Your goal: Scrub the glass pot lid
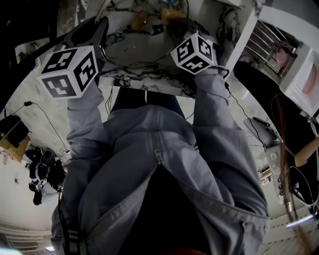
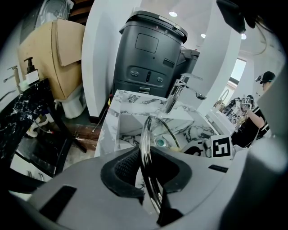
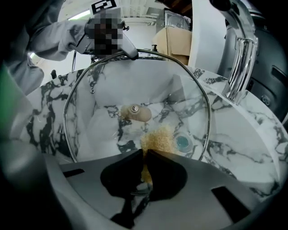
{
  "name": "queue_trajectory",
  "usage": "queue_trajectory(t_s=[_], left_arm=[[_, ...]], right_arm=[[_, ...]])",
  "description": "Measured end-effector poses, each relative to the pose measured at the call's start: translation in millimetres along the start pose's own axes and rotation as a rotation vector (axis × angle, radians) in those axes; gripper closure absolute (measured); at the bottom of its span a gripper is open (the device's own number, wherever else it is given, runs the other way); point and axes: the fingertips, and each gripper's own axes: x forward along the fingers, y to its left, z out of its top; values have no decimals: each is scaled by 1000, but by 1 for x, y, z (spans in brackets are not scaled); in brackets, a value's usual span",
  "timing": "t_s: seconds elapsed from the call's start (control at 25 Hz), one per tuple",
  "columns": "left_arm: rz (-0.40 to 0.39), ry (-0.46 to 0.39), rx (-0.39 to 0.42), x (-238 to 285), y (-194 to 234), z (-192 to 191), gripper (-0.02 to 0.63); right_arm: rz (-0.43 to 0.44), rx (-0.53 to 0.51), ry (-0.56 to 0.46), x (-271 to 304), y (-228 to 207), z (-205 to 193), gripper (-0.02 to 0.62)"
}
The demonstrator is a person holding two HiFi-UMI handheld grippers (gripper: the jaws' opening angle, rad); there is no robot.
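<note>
Over the marble sink (image 3: 252, 139), left tongs (image 2: 146, 173) clamp the glass lid (image 2: 144, 134) by its rim (upright); right tongs (image 3: 145, 158) pinch a scrubber (image 3: 158, 138).

Facing a marble tabletop (image 2: 135, 101), with a dark grey bin (image 2: 148, 54) at twelve o'clock, a cardboard box (image 2: 58, 58) at ten; being lit by ceiling lights (image 2: 173, 14) at one.

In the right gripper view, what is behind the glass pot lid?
Through the glass pot lid show its tan knob, the marble sink and a bluish drain. The yellow scrub pad in the right gripper covers part of the basin.
</note>
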Motion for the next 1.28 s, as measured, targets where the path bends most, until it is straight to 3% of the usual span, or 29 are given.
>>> queue_trajectory(t_s=[0.16, 0.44, 0.68, 0.84, 1.08, 1.28], left_arm=[[3, -3, 1, -1, 1, 0, 534], [2, -8, 7, -3, 1, -2, 535], [2, -13, 15, -5, -2, -1, 535], [4, -16, 33, -9, -7, 1, 535], [0, -13, 92, -17, -19, 7, 535], [-8, 1, 150, -25, -35, 7, 535]], right_arm=[[91, -7, 31, -1, 26, -6, 551], [366, -2, 85, -4, 83, -17, 551], [487, -5, 91, -6, 108, -8, 551], [576, 80, 76, -8, 124, -1, 551], [623, 128, 13, -22, 133, 19, 551], [552, 148, -69, -54, 123, 37, 551]])
